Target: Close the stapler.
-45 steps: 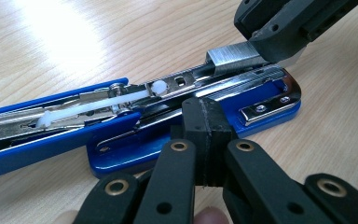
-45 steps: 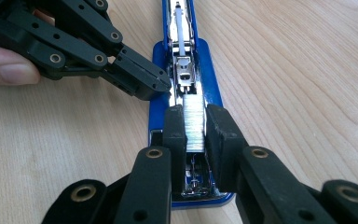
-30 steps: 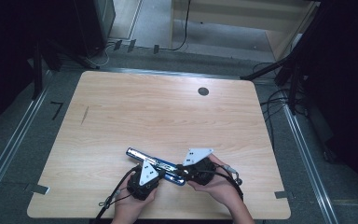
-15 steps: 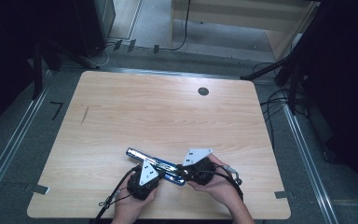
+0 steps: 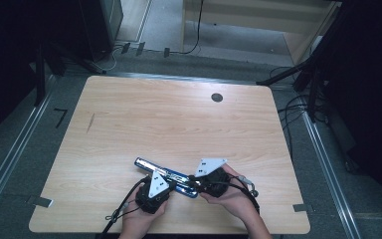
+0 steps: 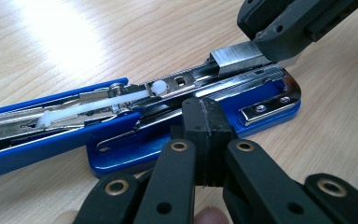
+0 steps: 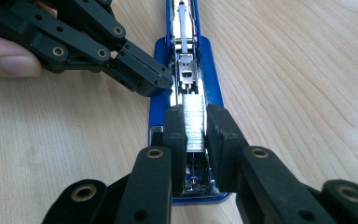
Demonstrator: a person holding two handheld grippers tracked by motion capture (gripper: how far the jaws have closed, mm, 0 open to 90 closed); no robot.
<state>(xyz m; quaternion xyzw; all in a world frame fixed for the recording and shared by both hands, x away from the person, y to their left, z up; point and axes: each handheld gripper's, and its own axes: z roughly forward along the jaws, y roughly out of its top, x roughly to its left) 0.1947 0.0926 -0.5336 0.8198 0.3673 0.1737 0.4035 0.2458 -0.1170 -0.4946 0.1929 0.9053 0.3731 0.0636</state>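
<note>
Right gripper: you are pinching a staple strip over the magazine channel. Left gripper: jaws pressed together, you are bracing the blue stapler at its base. Stapler: lying opened flat at the near middle of the table. Step: reloading, strip not yet seated. Next move, probably: lower the strip squarely into the channel, then release.
</note>
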